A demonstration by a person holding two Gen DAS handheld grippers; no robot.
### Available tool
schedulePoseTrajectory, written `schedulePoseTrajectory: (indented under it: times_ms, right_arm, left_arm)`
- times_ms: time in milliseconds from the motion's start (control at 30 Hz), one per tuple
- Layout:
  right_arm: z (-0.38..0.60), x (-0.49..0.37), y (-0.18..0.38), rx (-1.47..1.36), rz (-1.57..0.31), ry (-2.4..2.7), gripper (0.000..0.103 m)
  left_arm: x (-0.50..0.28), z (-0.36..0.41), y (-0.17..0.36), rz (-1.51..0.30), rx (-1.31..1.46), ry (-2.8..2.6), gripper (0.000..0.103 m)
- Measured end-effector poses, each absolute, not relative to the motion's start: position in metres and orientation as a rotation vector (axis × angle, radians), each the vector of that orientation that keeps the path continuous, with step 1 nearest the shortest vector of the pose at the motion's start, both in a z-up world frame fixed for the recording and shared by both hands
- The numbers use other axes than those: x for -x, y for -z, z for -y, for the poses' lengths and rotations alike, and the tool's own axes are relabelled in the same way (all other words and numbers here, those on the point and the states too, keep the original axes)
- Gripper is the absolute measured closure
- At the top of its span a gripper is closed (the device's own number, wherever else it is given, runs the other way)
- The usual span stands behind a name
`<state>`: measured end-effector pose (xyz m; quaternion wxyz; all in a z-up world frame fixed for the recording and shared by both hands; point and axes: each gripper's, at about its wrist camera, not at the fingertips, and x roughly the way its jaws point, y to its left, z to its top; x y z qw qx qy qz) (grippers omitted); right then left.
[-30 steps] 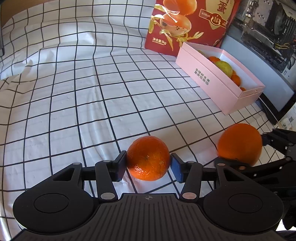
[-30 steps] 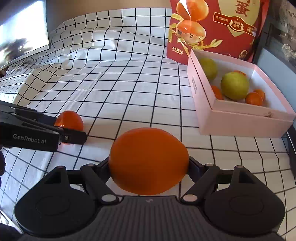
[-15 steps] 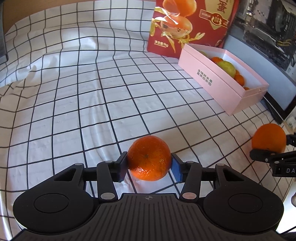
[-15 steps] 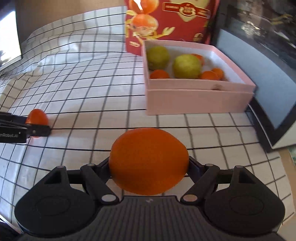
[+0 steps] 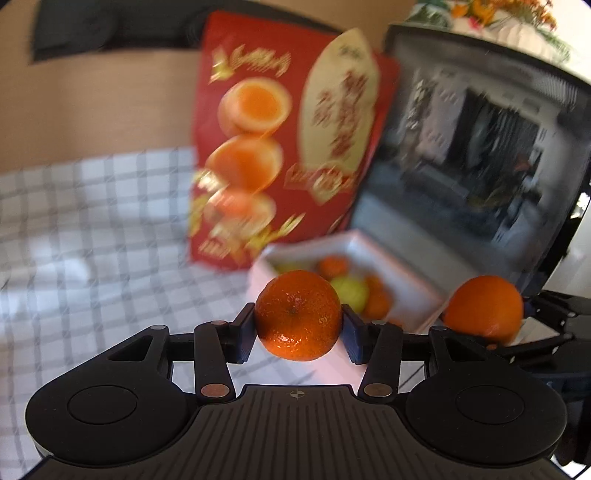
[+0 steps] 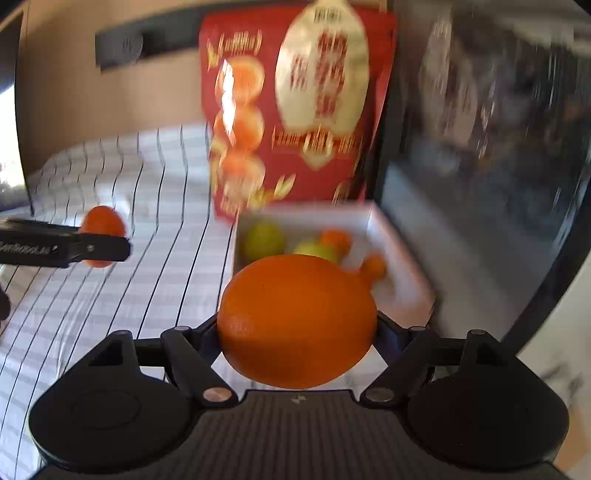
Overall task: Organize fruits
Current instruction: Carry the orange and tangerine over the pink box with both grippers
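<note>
Dimpled mandarin (image 5: 298, 315) held aloft, larger smooth orange (image 6: 297, 320) likewise, pink box (image 6: 406, 291) seemingly just beyond

White cloth (image 5: 92, 236) with dark grid lines covers surface, creased in places. Tall red carton (image 5: 284, 147) stands upright at far edge of cloth, printed with orange fruit pictures and cream oval label; lettering blurred, unreadable. Dark glossy screen (image 5: 469, 162) just right of carton, leaning back, showing dim room reflections. Beige wall (image 5: 110, 107) behind, with dark strip (image 6: 122, 48) mounted high. Blurred flowers (image 5: 495, 18) above screen, top right corner.
</note>
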<state>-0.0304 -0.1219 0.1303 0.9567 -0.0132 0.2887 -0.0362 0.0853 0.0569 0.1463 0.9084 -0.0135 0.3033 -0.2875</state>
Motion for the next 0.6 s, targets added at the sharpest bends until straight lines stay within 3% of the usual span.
schedulePoseTrajectory:
  times_ms: [200,433,600]
  right_arm:
    - [0.144,0.013,-0.168,0.059,-0.514,0.095,0.022]
    - [0.158,-0.007,-0.164,0.078,-0.547,0.077,0.023]
    - [0.165,-0.018,-0.153,0.022,-0.578,0.047,0.023]
  left_arm:
    - [-0.129,0.012,-0.151,-0.609,0.02,0.653,0.05]
    - [-0.188,0.066,-0.108,-0.865,0.084,0.707,0.05]
    - [-0.187,0.076,-0.089,-0.798,0.011,0.626,0.05]
